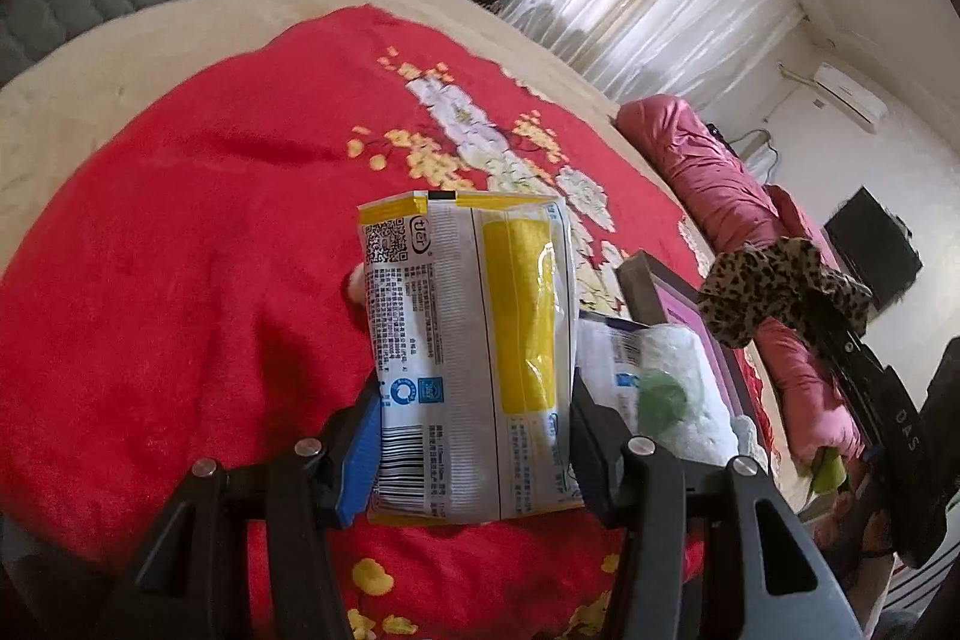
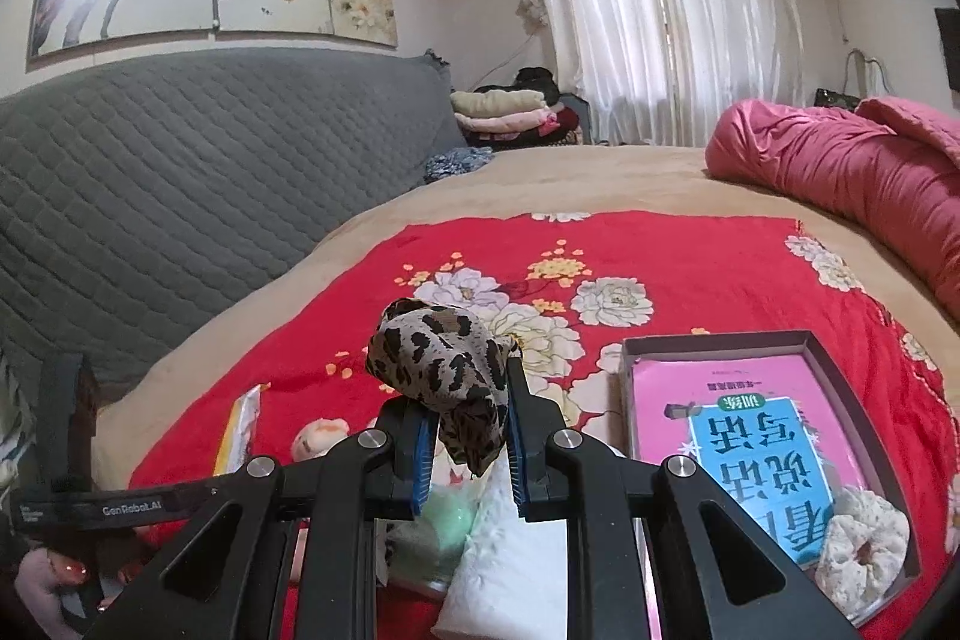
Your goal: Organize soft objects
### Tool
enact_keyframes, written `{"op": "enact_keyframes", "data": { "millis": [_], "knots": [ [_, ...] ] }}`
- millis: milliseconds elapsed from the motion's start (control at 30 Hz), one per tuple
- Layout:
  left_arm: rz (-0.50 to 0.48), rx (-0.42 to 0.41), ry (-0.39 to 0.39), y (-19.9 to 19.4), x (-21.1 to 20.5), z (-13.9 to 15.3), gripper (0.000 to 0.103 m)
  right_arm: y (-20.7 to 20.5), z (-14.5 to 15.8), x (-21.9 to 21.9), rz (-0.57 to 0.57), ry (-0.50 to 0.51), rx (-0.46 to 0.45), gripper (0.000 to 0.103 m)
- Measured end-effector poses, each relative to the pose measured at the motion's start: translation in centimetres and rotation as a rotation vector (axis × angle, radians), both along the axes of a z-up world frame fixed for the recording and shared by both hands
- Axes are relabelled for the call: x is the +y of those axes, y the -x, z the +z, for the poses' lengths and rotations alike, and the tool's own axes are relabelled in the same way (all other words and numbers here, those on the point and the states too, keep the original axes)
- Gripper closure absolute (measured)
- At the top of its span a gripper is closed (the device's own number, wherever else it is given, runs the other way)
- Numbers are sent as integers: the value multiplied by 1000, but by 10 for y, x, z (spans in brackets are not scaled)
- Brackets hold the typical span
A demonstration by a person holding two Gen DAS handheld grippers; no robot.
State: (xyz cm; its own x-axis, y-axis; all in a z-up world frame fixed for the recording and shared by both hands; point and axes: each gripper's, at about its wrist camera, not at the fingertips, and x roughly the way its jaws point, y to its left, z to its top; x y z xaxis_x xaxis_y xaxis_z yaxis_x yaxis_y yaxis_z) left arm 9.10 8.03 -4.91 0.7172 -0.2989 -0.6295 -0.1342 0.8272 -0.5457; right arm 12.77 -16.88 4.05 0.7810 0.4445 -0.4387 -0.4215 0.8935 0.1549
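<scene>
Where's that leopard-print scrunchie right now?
The leopard-print scrunchie is pinched in the right gripper, held above the red floral blanket, left of the shallow box with the pink book.

Bed (image 2: 384,220), red floral blanket (image 2: 690,256)

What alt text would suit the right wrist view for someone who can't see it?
A black claw grips a leopard-print scrunchie above a red floral blanket on a bed. To the right lies a shallow box holding a pink book and a white scrunchie.
</scene>
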Motion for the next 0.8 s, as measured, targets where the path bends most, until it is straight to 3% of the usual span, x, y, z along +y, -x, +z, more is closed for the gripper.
{"op": "enact_keyframes", "data": {
  "millis": [367,800],
  "knots": [
    [-57,-40,-133,14,-42,22,49,15,9,-29,-44,-34,-13,83],
    [-129,-62,-230,32,-93,40,49,35,12,-77,-120,-102,-19,83]
  ]
}}
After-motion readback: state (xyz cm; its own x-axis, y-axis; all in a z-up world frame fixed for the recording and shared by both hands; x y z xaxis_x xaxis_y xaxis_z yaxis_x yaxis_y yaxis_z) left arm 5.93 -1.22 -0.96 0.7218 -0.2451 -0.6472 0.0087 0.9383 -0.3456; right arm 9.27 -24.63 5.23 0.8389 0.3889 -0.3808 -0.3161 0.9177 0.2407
